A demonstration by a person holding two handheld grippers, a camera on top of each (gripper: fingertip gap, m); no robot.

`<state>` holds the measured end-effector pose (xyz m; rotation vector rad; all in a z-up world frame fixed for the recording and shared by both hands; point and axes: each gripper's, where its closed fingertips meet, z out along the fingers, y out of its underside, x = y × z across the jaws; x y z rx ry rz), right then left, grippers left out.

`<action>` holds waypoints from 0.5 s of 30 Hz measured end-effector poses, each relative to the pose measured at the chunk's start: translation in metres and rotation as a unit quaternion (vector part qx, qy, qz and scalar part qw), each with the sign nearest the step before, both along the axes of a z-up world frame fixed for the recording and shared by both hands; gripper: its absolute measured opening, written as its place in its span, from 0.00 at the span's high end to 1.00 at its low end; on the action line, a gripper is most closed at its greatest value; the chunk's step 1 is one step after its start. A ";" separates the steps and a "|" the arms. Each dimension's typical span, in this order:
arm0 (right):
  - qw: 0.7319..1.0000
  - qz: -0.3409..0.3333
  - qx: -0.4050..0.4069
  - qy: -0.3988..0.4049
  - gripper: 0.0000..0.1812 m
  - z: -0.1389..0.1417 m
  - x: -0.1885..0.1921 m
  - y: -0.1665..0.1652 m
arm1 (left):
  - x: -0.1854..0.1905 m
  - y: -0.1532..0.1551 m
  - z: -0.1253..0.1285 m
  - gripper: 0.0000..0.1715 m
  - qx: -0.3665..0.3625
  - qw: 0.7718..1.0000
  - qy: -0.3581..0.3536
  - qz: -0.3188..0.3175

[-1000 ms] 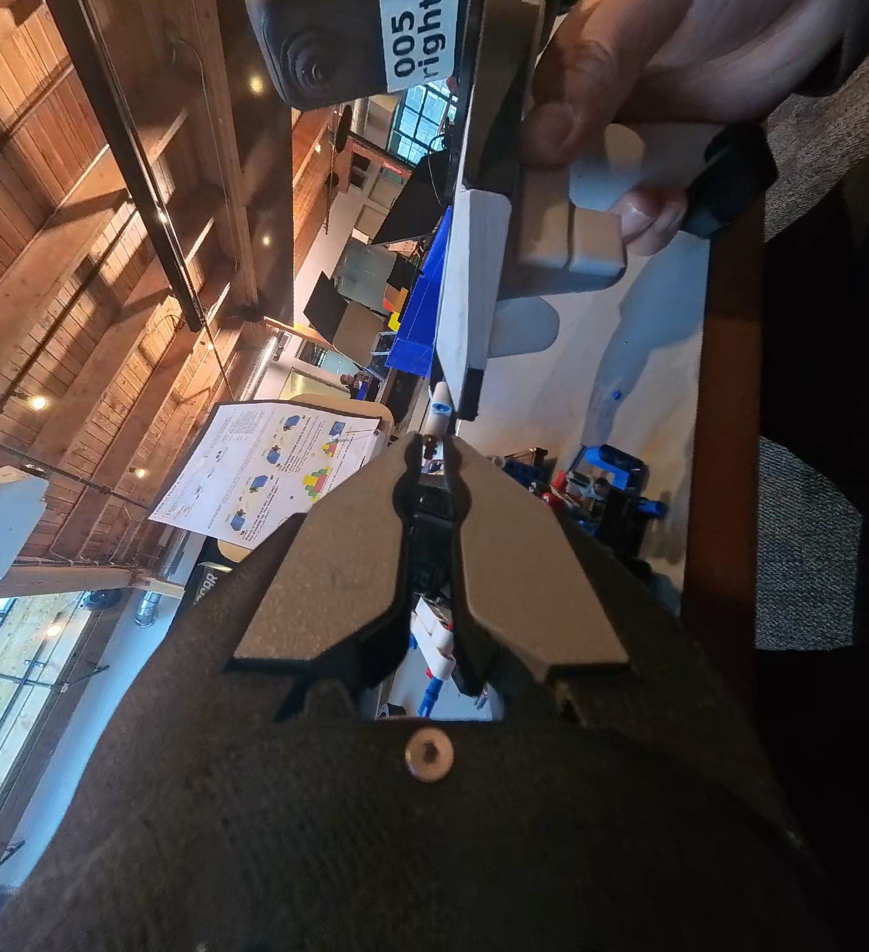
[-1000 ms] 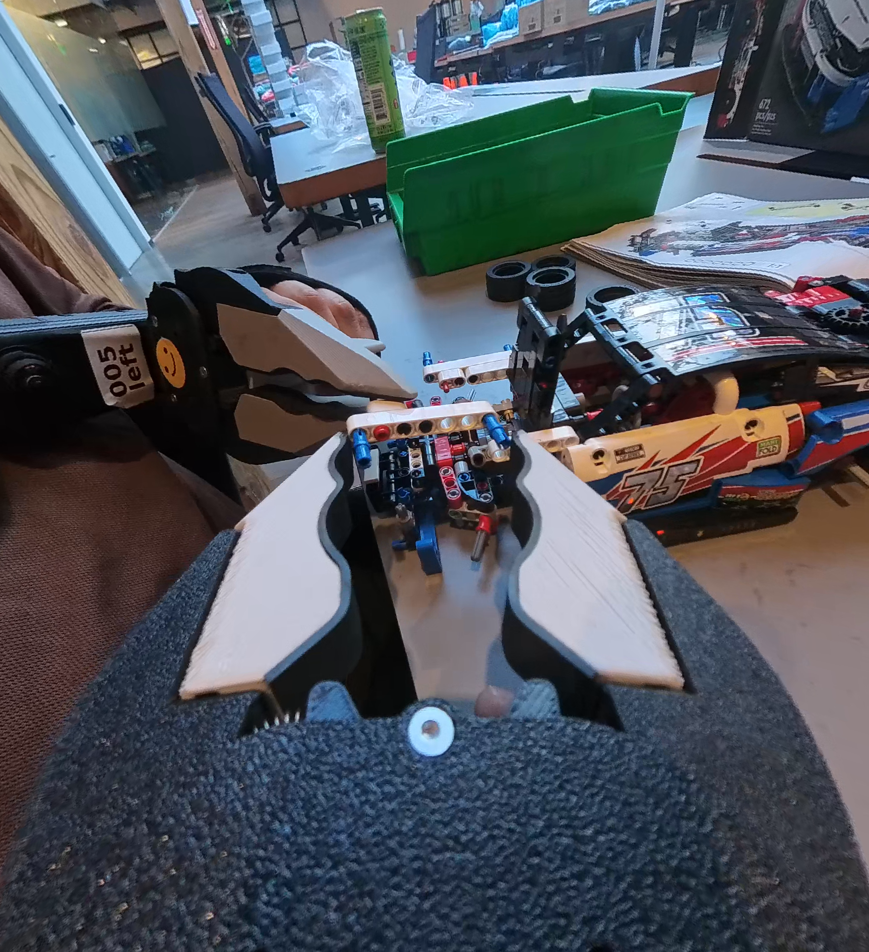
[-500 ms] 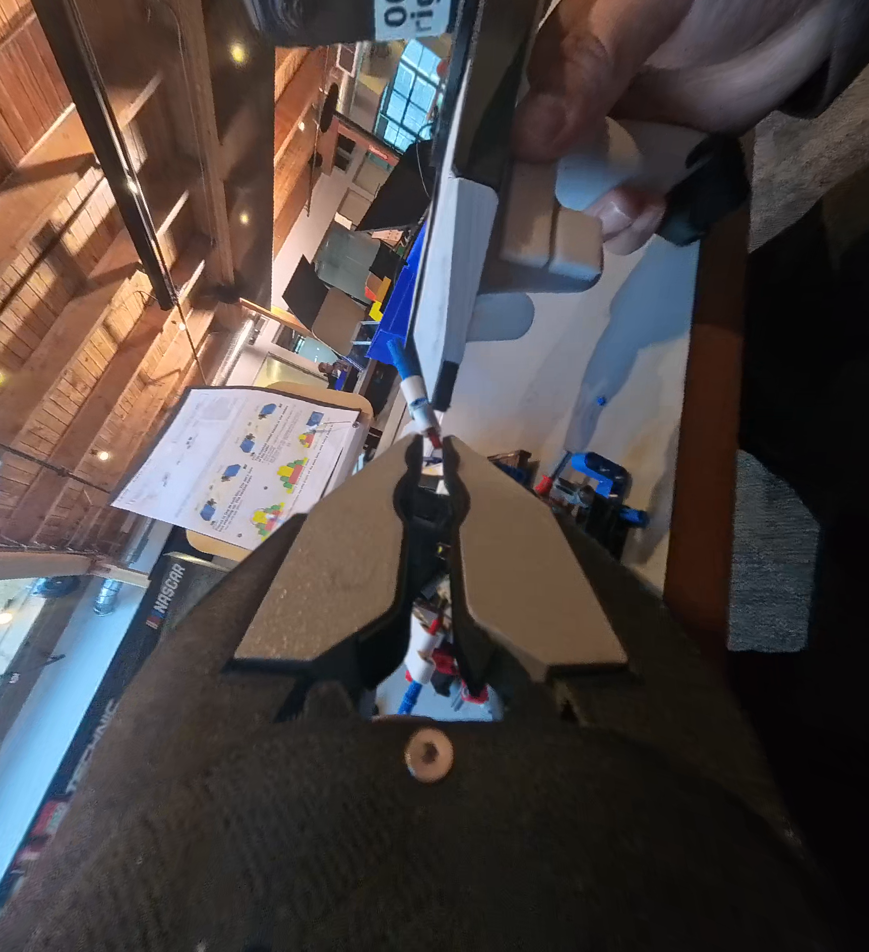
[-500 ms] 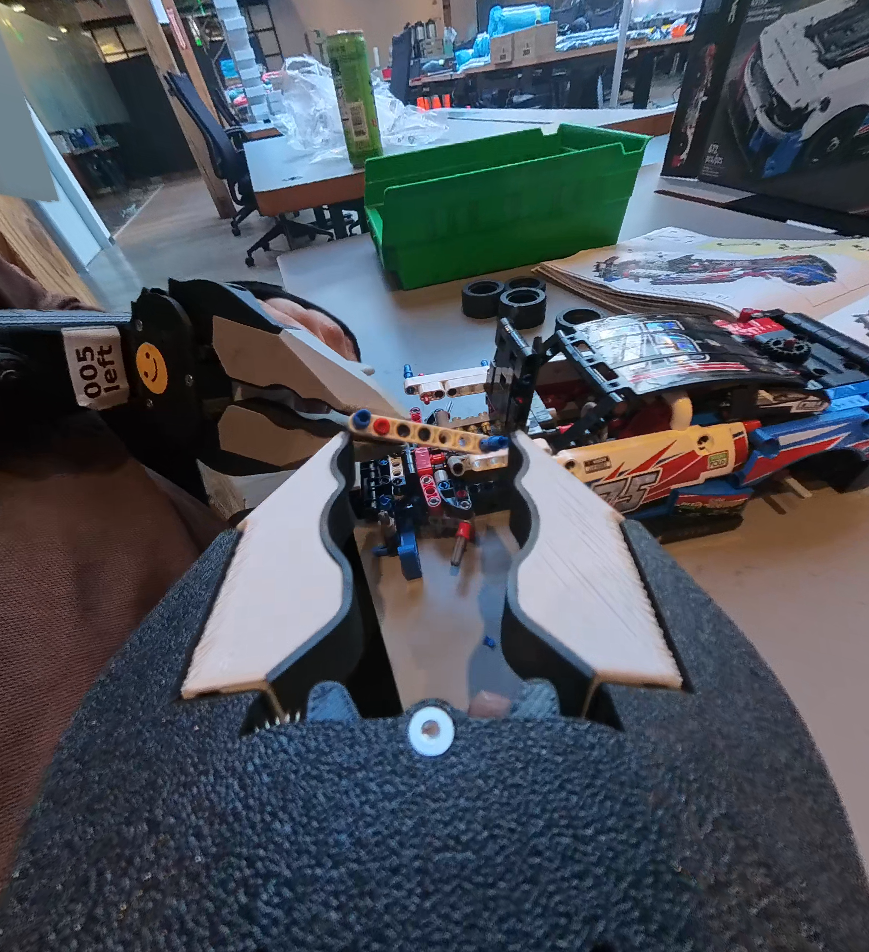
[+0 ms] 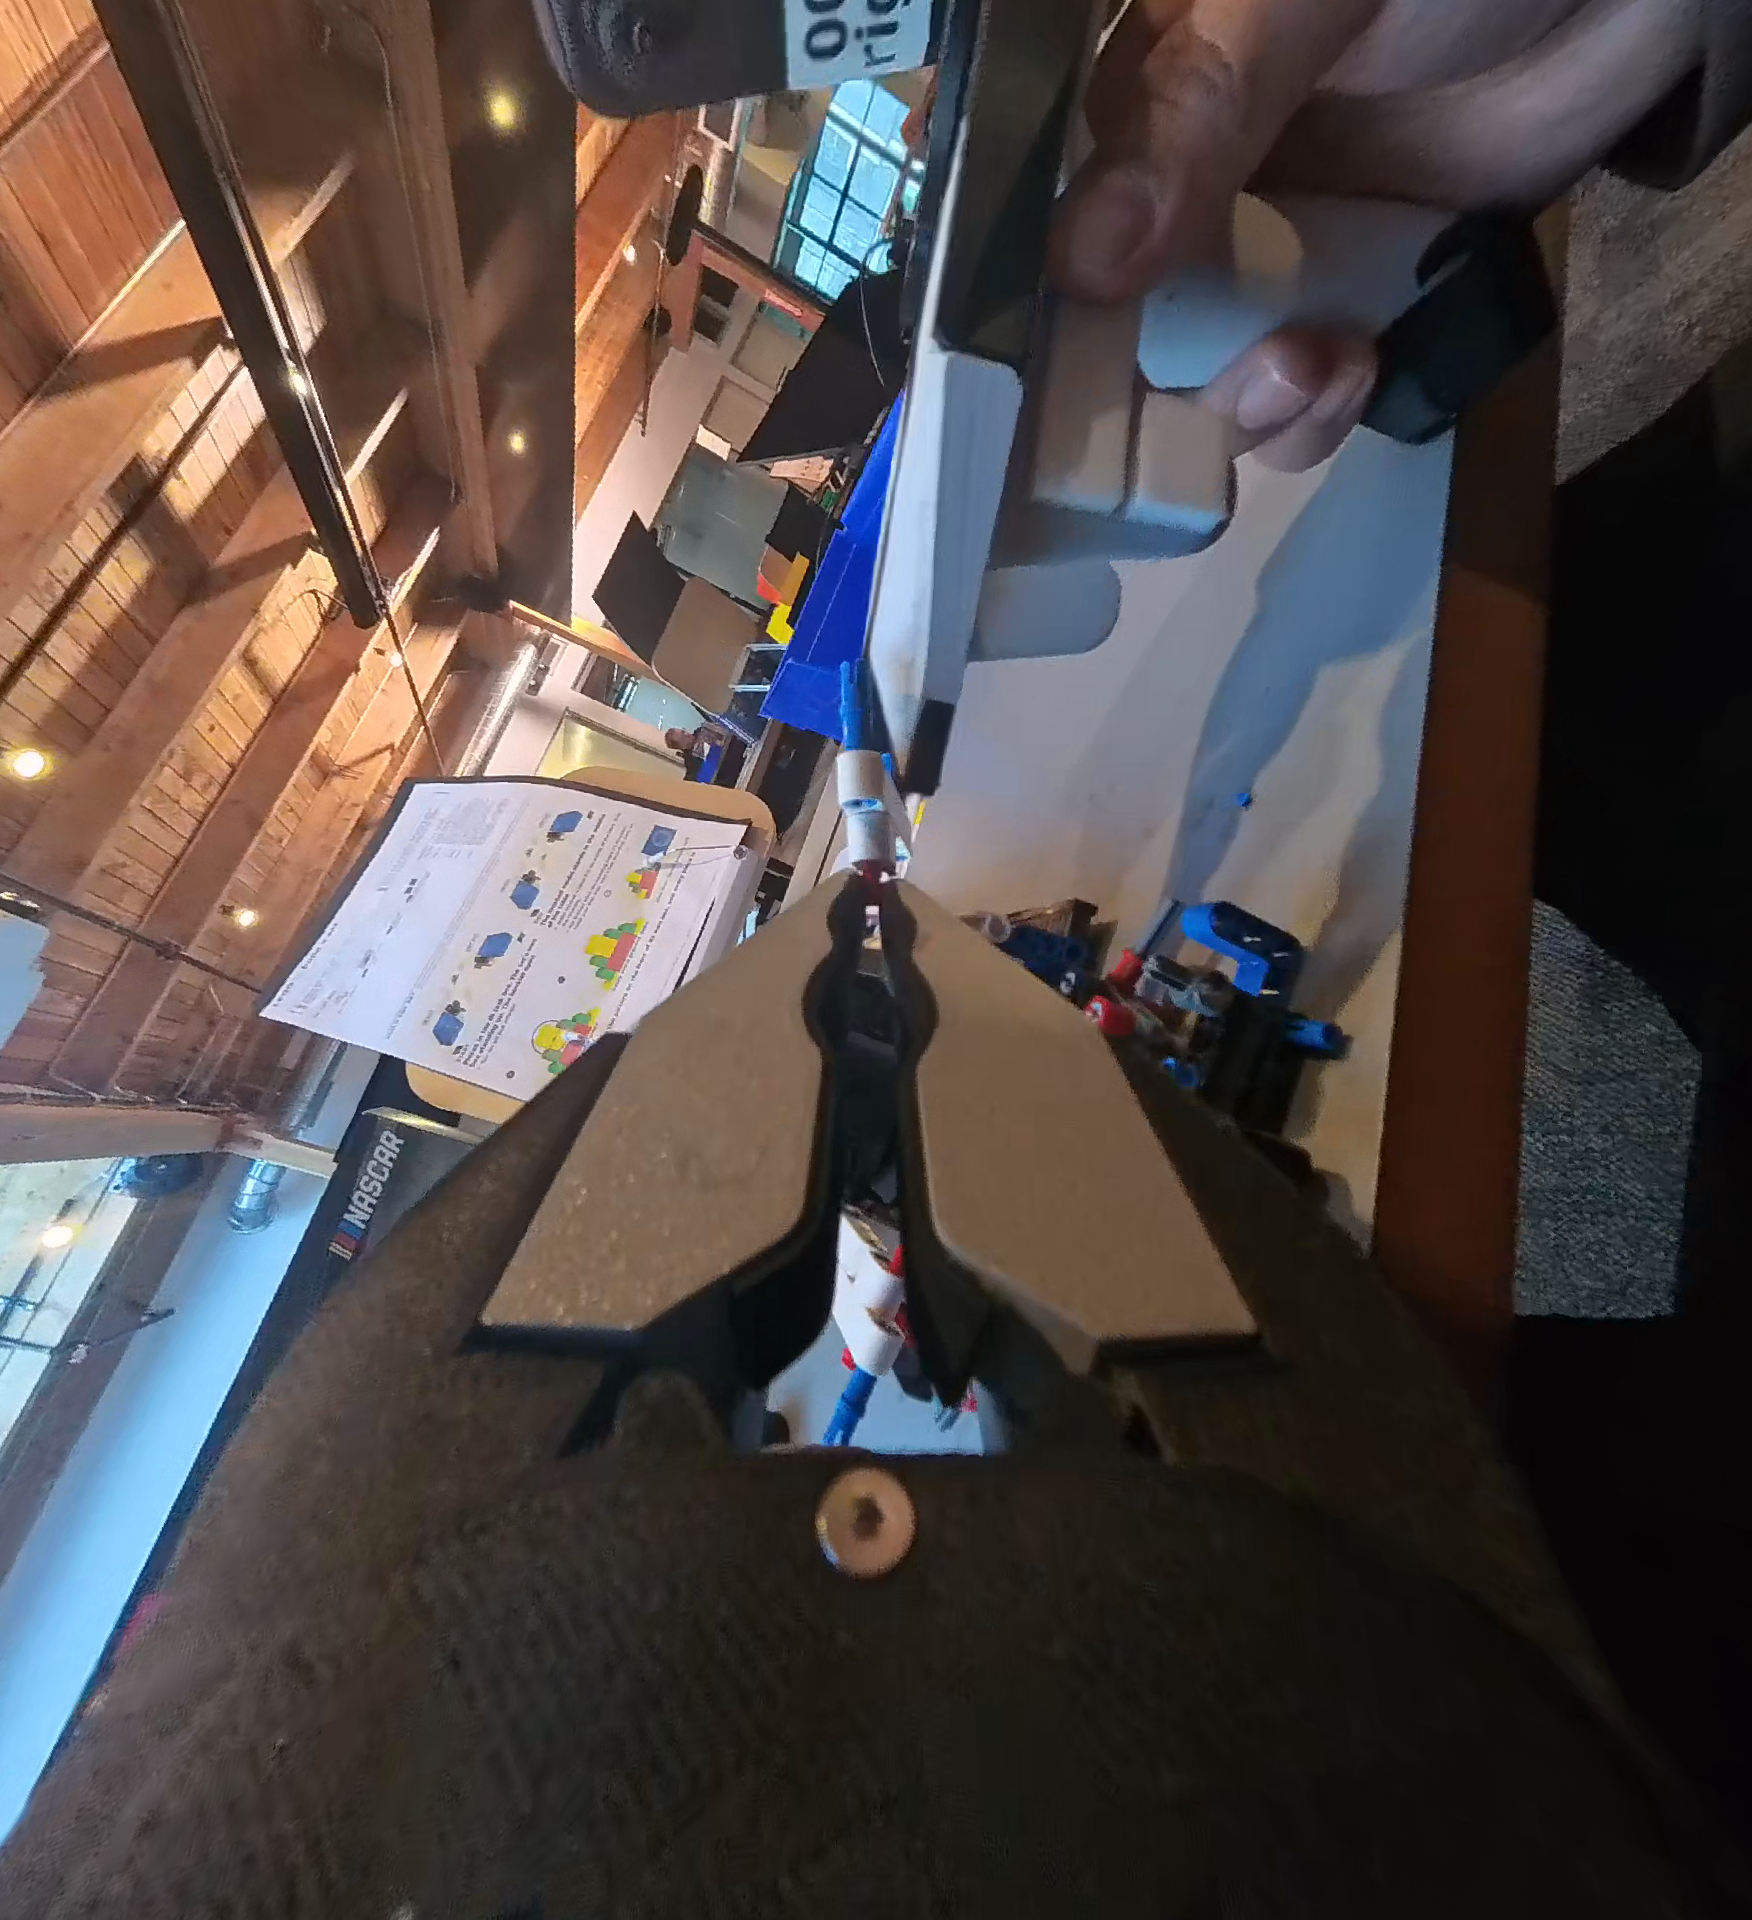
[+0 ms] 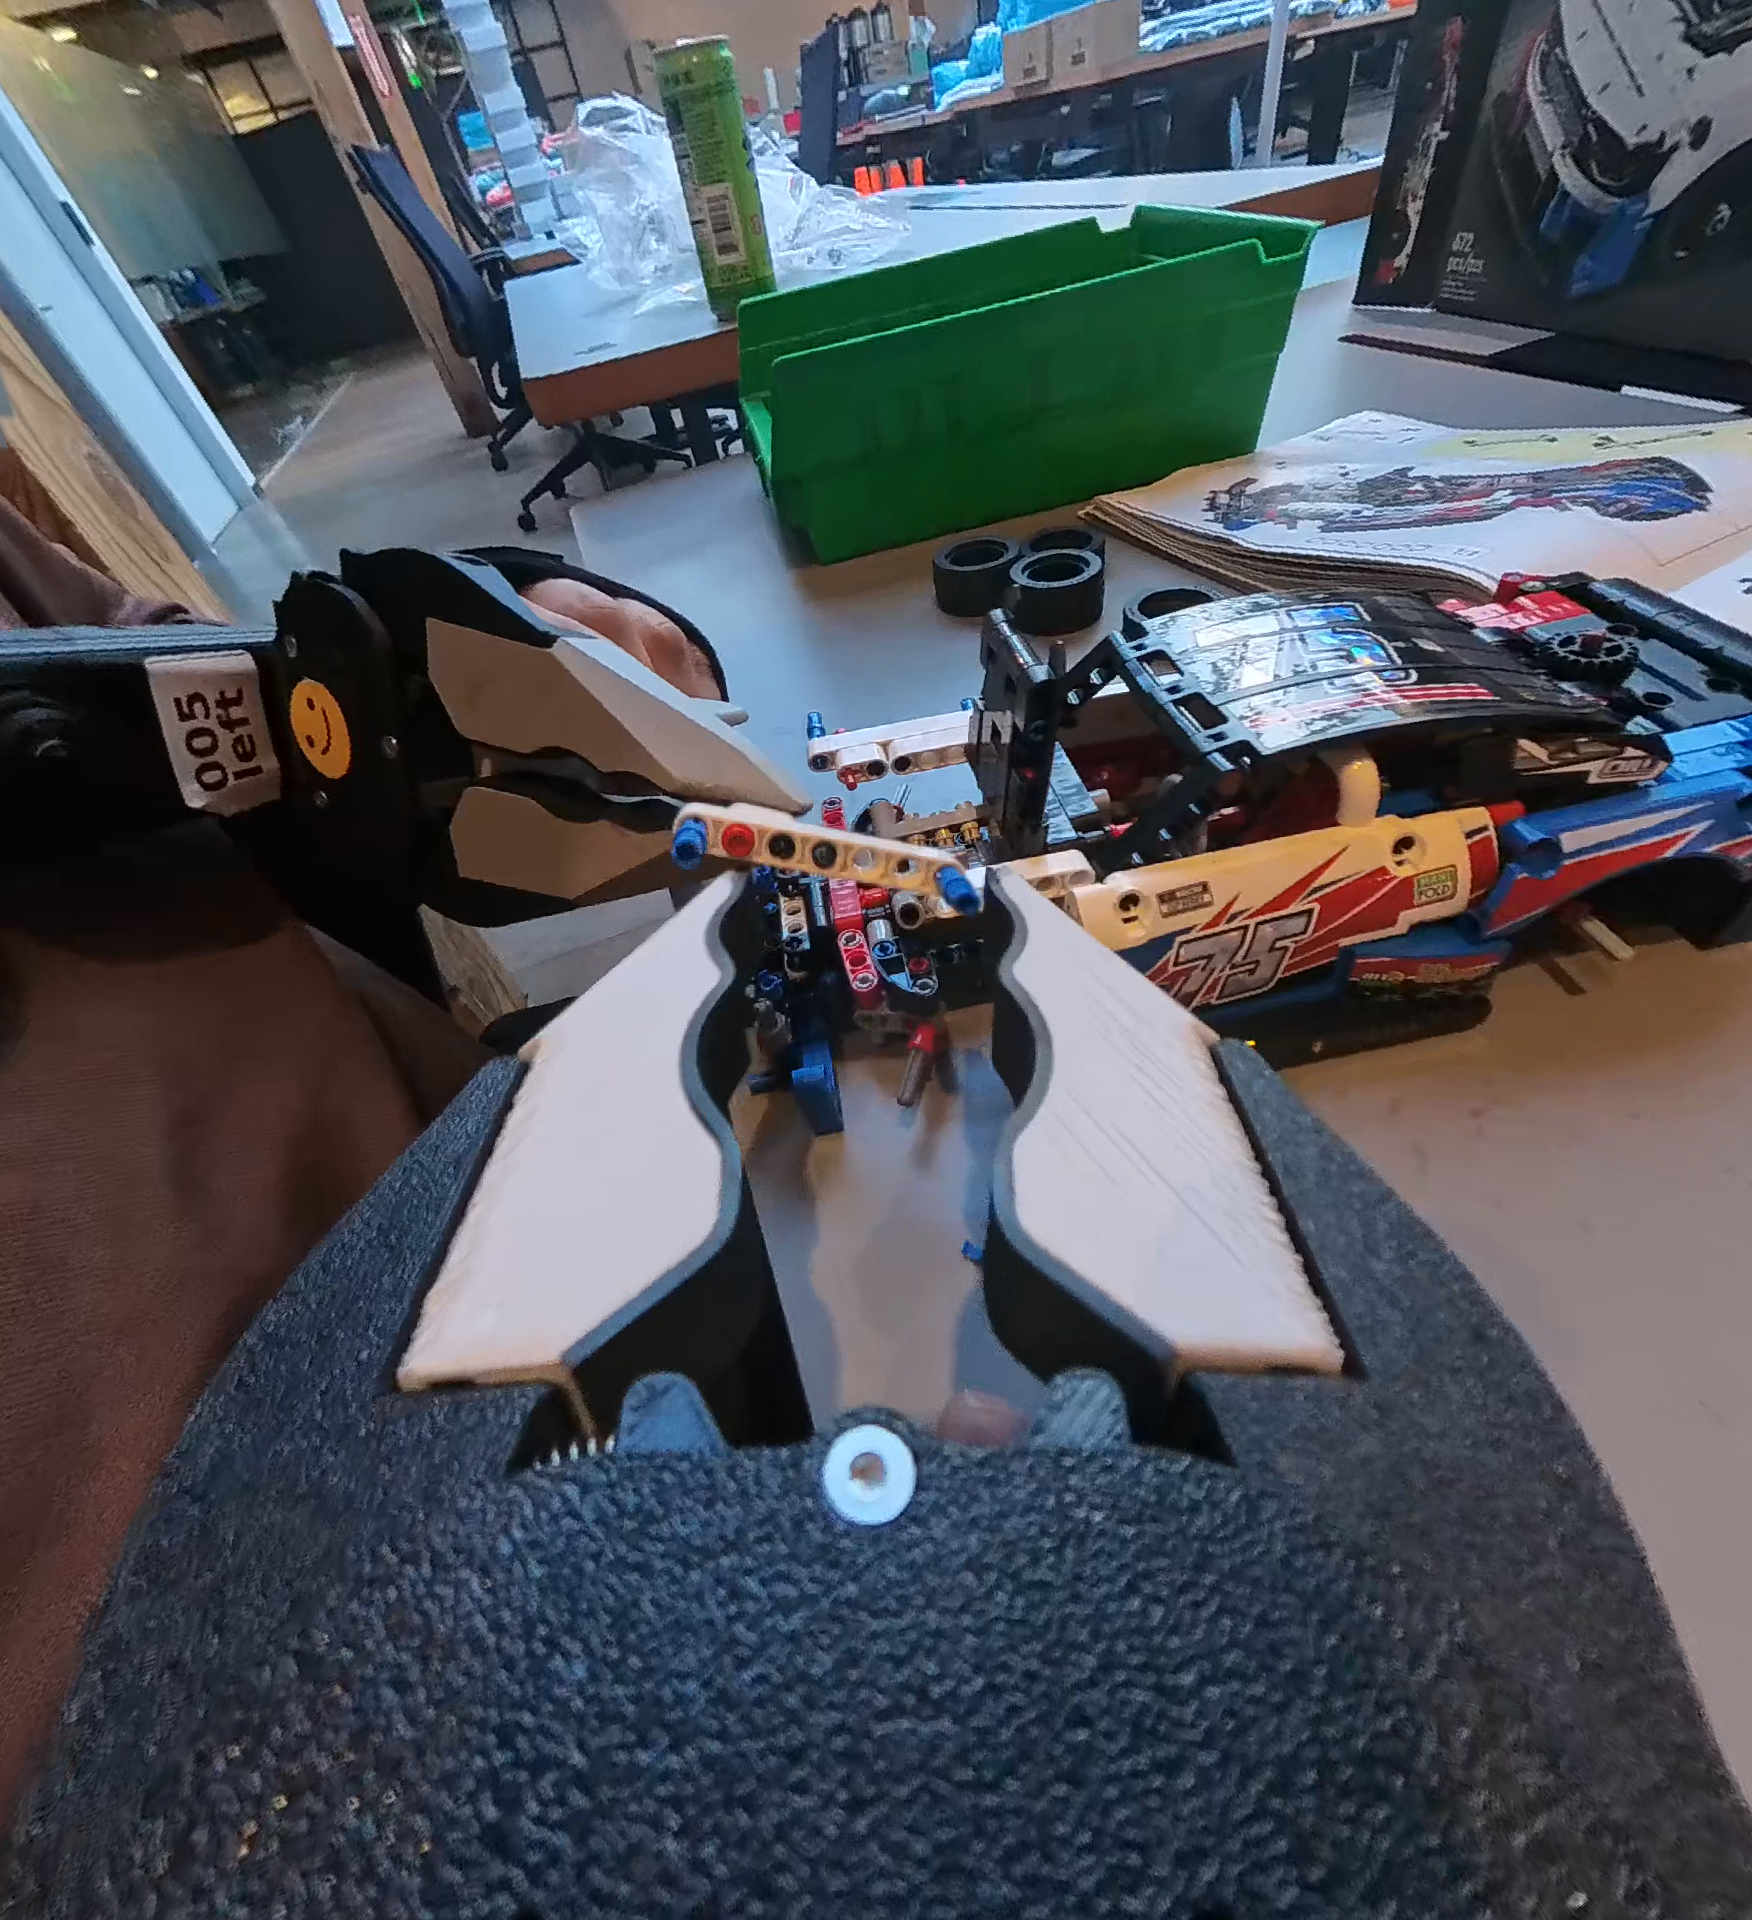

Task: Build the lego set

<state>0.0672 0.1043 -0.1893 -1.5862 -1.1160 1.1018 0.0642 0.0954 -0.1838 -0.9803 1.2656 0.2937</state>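
At far left in the right wrist view, the left gripper [image 6: 747, 821] reaches in from over a brown sleeve [image 6: 103, 1091], its fingers clenched on one end of a white beam [image 6: 825, 854]. The beam carries blue pins at both ends and a red one near the held end; it slopes down rightward, its free end just beside the right gripper's right fingertip. A white label and a yellow smiley sticker sit on the left gripper's body.

The right gripper [image 6: 867, 914] hangs released, jaws wide apart, over the open front of the car [image 6: 1319, 831], whose exposed red, blue and black parts lie between the fingers. The car rests on the grey bench [image 6: 1578, 1247], its printed side panel facing the camera. Bare bench spreads to the right of the car and under the gripper; the bench's near-left edge falls off just behind the left gripper.

Beyond the car lie three black tyres [image 6: 1023, 577], then a green bin [image 6: 1017, 384], with a green can [image 6: 714, 171] on the bench behind. To the right an open booklet [image 6: 1423, 499] touches the car's far side, and a printed box [image 6: 1620, 156] stands at the back.

In the left wrist view, the beam [image 5: 864, 800] pokes out past the closed tips, close to the right gripper's white finger [image 5: 939, 499].
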 end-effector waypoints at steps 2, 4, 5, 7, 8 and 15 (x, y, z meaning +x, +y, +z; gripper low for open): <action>1.000 -0.002 0.006 0.001 0.75 0.002 0.003 0.001 | -0.002 0.000 0.003 1.00 -0.002 1.000 -0.011 0.000; 1.000 -0.008 0.013 0.009 0.74 0.005 0.008 0.004 | -0.004 0.002 0.005 1.00 -0.010 1.000 -0.023 0.002; 1.000 -0.011 0.014 0.012 0.73 0.006 0.010 0.006 | -0.005 0.003 0.006 1.00 -0.015 0.999 -0.029 0.002; 1.000 -0.017 0.014 0.009 0.72 0.006 0.013 0.009 | -0.006 0.004 0.008 1.00 -0.018 0.999 -0.039 0.001; 1.000 -0.020 0.016 0.007 0.72 0.005 0.014 0.011 | -0.006 0.003 0.009 1.00 -0.018 0.999 -0.041 0.001; 0.999 0.012 -0.030 0.037 0.74 0.009 0.012 0.004 | -0.004 0.003 0.003 1.00 0.024 1.000 0.007 0.011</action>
